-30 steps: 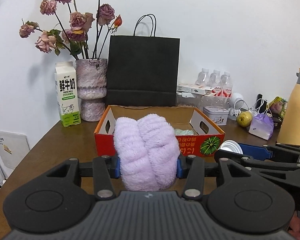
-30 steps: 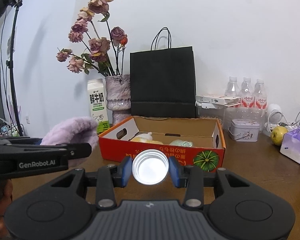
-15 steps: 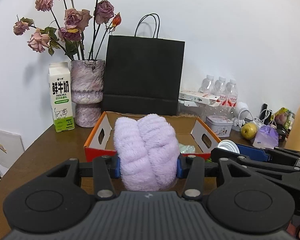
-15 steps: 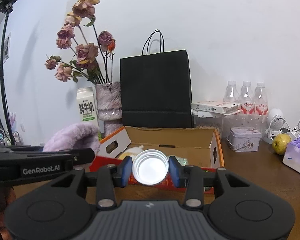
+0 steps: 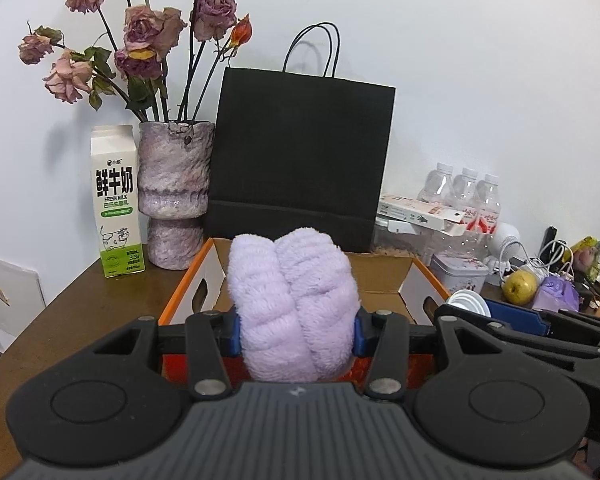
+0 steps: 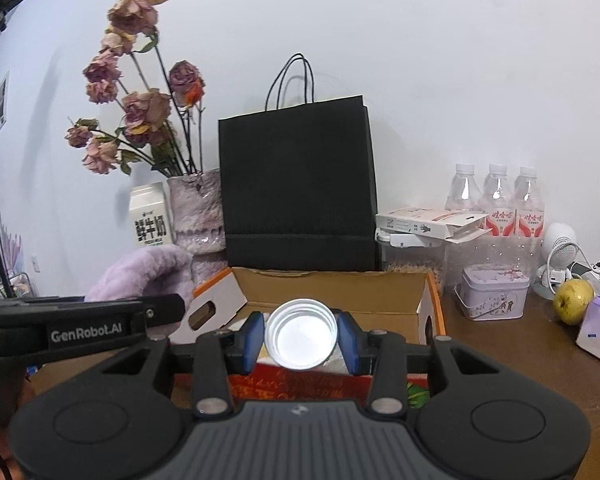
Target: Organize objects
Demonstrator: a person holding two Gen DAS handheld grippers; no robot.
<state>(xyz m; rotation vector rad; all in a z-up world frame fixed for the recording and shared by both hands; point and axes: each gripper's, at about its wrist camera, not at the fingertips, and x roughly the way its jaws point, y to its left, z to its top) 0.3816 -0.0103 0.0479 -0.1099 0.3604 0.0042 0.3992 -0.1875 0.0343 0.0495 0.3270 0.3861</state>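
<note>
Both grippers are closed on loads. A fluffy purple towel is clamped between the blue pads of the left gripper and is held above the near edge of the open box, tilted slightly down toward it. A white cap is pinched by the right gripper, just over the near wall of the box. The two grippers are held side by side. Behind the box, a black bag, a vase and a milk carton are stood against the wall on the table.
</note>
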